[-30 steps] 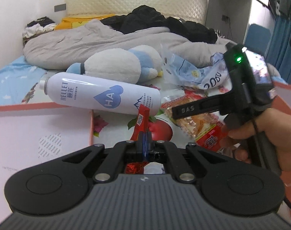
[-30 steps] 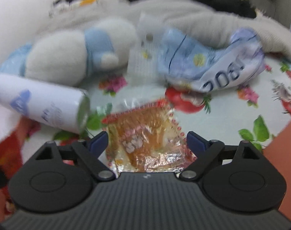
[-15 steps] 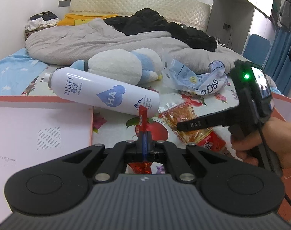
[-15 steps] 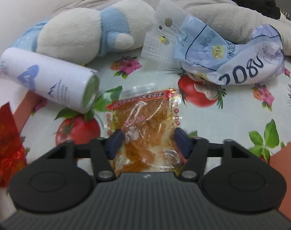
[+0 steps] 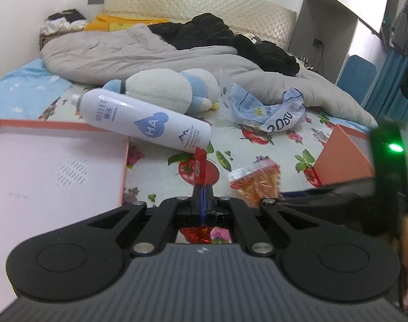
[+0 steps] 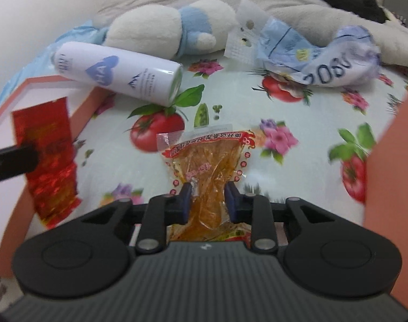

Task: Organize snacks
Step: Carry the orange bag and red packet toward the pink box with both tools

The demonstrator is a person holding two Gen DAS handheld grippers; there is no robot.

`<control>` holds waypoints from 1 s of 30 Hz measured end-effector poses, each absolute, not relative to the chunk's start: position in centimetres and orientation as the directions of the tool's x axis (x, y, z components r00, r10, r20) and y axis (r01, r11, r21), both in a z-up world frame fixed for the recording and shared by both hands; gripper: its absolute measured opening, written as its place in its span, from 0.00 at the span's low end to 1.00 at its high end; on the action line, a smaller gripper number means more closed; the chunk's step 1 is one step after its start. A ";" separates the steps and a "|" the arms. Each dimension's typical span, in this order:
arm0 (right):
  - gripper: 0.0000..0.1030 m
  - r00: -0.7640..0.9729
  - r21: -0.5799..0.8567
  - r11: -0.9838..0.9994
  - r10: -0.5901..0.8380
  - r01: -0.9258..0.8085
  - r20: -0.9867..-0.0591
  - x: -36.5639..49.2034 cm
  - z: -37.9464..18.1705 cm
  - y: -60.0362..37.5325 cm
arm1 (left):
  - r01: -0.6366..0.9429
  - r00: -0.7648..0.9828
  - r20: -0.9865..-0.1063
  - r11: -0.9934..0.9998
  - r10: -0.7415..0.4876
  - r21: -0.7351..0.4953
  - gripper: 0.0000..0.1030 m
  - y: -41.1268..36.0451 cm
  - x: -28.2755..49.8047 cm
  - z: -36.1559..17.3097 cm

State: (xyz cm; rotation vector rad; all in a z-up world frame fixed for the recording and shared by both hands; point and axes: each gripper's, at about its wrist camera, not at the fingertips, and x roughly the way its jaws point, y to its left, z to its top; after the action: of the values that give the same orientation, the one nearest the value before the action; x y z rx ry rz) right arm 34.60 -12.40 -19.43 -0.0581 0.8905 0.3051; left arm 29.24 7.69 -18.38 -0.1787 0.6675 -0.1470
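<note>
Left wrist view: the left gripper [image 5: 202, 196] is seen clenched edge-on upon a red packet [image 5: 200, 165], which appears there only as a thin strip in front of the white can [image 5: 147, 123]. The packet's flat red face [image 6: 47, 158] is shown only in the right wrist view, held over the corner of the pink tray [image 6: 83, 107] on which the can [image 6: 118, 72] partly rests. The right gripper [image 6: 208, 201] is seen closing, its pads already pinching the waist of an orange snack bag [image 6: 206, 166], near the can's base over the fruit-printed sheet [image 6: 284, 112]. In the left view the same bag [image 5: 255, 182] is glimpsed lifted right of the can, the right gripper's body [image 5: 389, 166] being blurred. A plush toy [image 5: 166, 88] and a crumpled blue bag [image 5: 268, 110] lie behind the can in both views.
</note>
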 end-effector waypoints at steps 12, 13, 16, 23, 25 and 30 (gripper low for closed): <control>0.28 0.660 0.148 0.953 0.290 -0.263 -0.693 23.6 -12.6 -14.7 | 0.040 0.793 -0.583 0.970 -0.177 -0.240 0.00 6.2 21.9 -14.4; 0.29 0.664 0.144 0.952 0.292 -0.270 -0.688 22.7 -12.1 -14.7 | 0.033 0.794 -0.585 0.972 -0.168 -0.234 0.00 6.0 21.1 -14.0; 0.29 0.676 0.120 0.954 0.280 -0.274 -0.682 20.8 -11.1 -15.0 | 0.016 0.792 -0.585 0.964 -0.173 -0.265 0.00 5.9 19.2 -13.2; 0.29 0.687 0.100 0.961 0.256 -0.259 -0.680 17.8 -9.8 -16.0 | 0.002 0.785 -0.589 0.950 -0.194 -0.311 0.00 5.4 16.0 -11.7; 0.29 0.687 0.108 0.962 0.256 -0.251 -0.680 17.2 -9.6 -16.2 | 0.007 0.787 -0.587 0.954 -0.190 -0.300 0.00 4.8 15.4 -11.0; 0.29 0.695 0.130 0.964 0.259 -0.233 -0.671 16.3 -8.3 -17.0 | 0.029 0.786 -0.580 0.950 -0.213 -0.310 0.00 3.6 14.7 -9.4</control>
State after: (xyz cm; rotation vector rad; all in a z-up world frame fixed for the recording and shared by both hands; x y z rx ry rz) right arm 16.26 -17.04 -8.33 0.0355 0.7542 0.2746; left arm 14.74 3.64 -9.36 -0.2943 0.6551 -0.1325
